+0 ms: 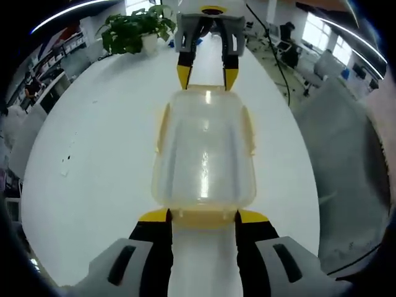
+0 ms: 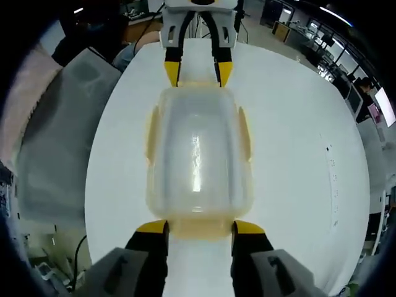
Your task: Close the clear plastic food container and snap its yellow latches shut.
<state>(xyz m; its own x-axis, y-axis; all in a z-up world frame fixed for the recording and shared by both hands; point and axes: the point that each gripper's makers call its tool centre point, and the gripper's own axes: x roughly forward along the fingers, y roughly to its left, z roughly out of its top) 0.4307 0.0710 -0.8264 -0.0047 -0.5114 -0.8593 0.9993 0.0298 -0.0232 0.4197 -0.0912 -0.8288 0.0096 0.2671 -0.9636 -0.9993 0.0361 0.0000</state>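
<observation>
— Where did the container lie?
— One, lidded, on the white table, between both claws: left gripper gaping at its near end, right gripper gaping opposite.
— Latches?
— Yellow, along the sides.

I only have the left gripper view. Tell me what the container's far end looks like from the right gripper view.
Observer: The right hand-held gripper has its jaws apart, and the container's yellow end latch lies between its tips.
Operator: Now report what's behind my end.
Observer: A person in dark clothing is beyond the table's far edge, behind the left hand-held gripper.
</observation>
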